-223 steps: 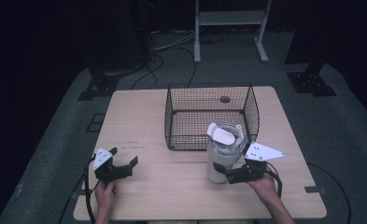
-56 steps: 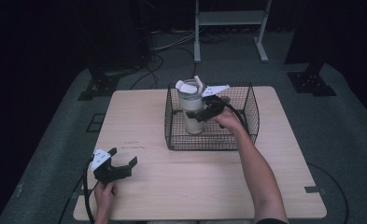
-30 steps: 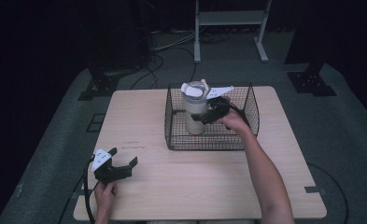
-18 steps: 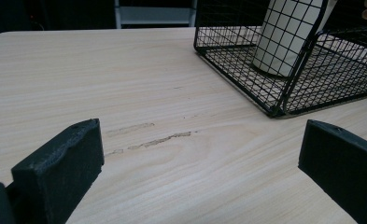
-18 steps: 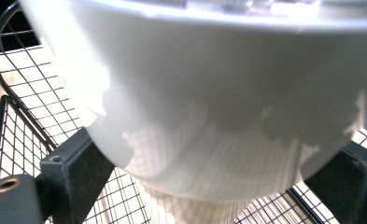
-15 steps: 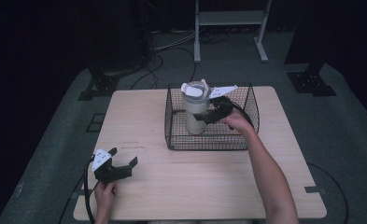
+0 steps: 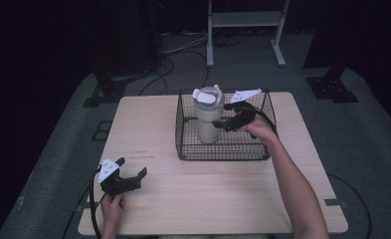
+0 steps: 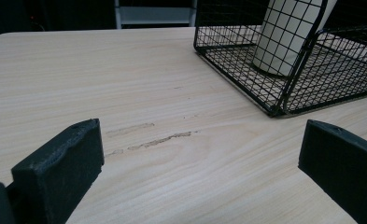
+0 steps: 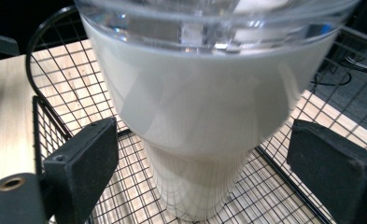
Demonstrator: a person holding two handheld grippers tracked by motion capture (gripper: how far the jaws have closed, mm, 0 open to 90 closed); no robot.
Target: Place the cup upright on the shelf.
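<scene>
The wooden table [image 7: 153, 129] carries a black wire basket [image 7: 223, 149] on its far half, and inside the basket, toward its left side, a tall cream tumbler [image 7: 208, 122] stands upright on the mesh floor. It has a clear plastic lid [image 7: 207, 96] and a body that narrows to a slimmer base. It is rigid and smooth-walled, so probably slippery under hard pads, and top-heavy enough to tip on the uneven wire if nudged high up. How full it is cannot be told, so its weight is a guess; an insulated cup like this is likely not light even when empty. The wide upper body, just under the lid, looks the safest place to squeeze, since the taper below would let it slide down.

The right gripper [image 7: 229, 121] sits inside the basket with its jaws spread on either side of the tumbler, clear of its walls, gripping nothing. The left gripper [image 7: 126, 179] rests near the table's front left, jaws wide apart and empty.
</scene>
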